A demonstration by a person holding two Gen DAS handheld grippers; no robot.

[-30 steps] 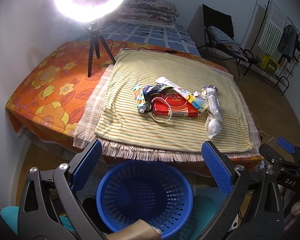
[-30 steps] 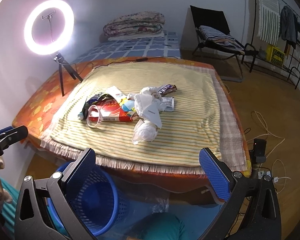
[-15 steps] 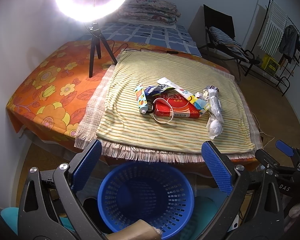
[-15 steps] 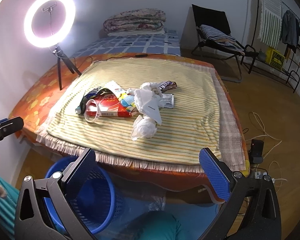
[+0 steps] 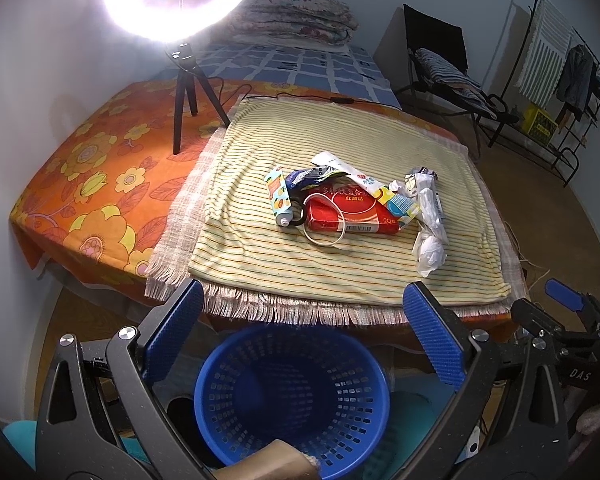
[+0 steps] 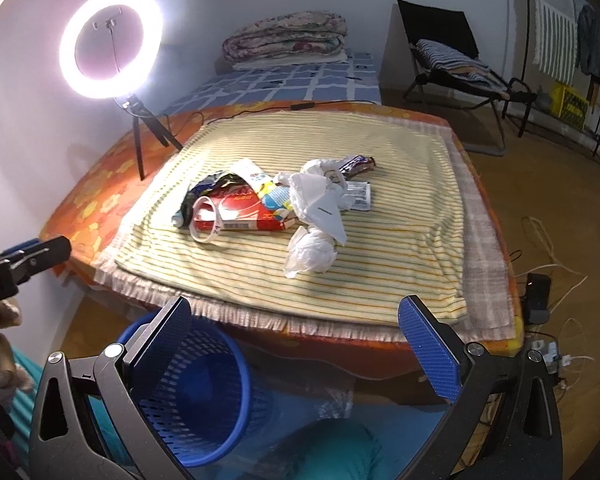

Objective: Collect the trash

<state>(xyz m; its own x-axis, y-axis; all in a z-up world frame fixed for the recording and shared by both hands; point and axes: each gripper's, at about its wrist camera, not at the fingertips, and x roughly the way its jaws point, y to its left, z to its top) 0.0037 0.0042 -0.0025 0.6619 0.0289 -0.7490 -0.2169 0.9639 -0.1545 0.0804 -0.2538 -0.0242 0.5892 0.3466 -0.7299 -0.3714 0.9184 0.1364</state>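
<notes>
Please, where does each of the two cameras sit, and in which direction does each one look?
Left wrist: sits on the open left gripper, above the blue basket, facing the trash pile on the striped cloth; the right gripper shows at its right edge.
Right wrist: sits on the open right gripper, further right, facing the same pile; the left gripper shows at its left edge.
Shared: pile, cloth, basket, ring light.
</notes>
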